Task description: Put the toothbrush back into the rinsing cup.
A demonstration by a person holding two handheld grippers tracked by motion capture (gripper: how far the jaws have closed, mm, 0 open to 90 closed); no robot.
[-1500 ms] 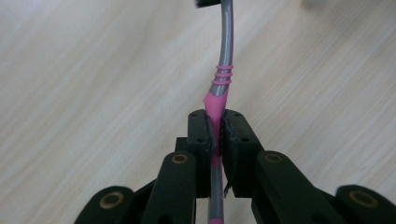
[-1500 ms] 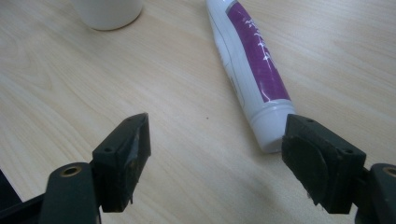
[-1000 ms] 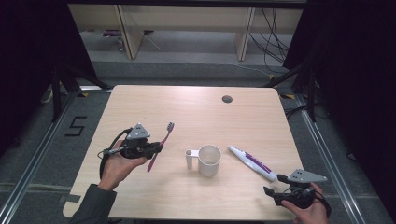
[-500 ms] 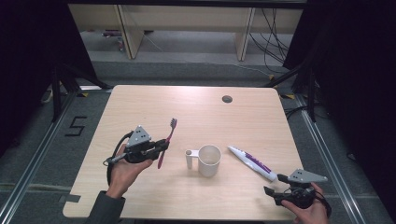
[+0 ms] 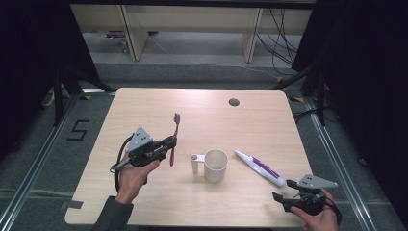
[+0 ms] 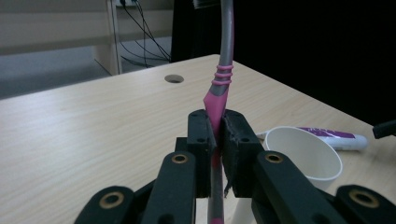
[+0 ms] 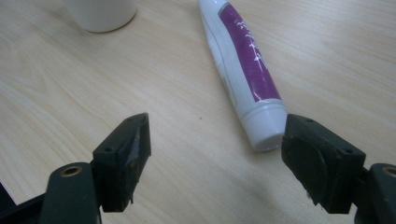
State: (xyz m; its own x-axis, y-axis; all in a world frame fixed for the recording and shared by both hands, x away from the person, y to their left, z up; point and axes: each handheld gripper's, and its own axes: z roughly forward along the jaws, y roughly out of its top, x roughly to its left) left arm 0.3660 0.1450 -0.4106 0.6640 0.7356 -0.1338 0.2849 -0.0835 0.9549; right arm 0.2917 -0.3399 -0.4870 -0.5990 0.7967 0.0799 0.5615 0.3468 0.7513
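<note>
Toothbrush [image 5: 173,138] stands clamped upright in left claw [image 5: 169,143], beside cup [image 5: 215,165].

Toothbrush [image 5: 173,138] pink, grey neck; cup [image 5: 216,165] white; tube [image 5: 260,168] white, purple panel.

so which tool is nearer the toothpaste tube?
Right. The right tool sits open just short of the toothpaste tube cap end. The left tool, shut on the toothbrush, is beyond the white mug.

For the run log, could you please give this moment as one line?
left claw: shut on toothbrush | right claw: open beside toothpaste tube | mug: upright
</note>
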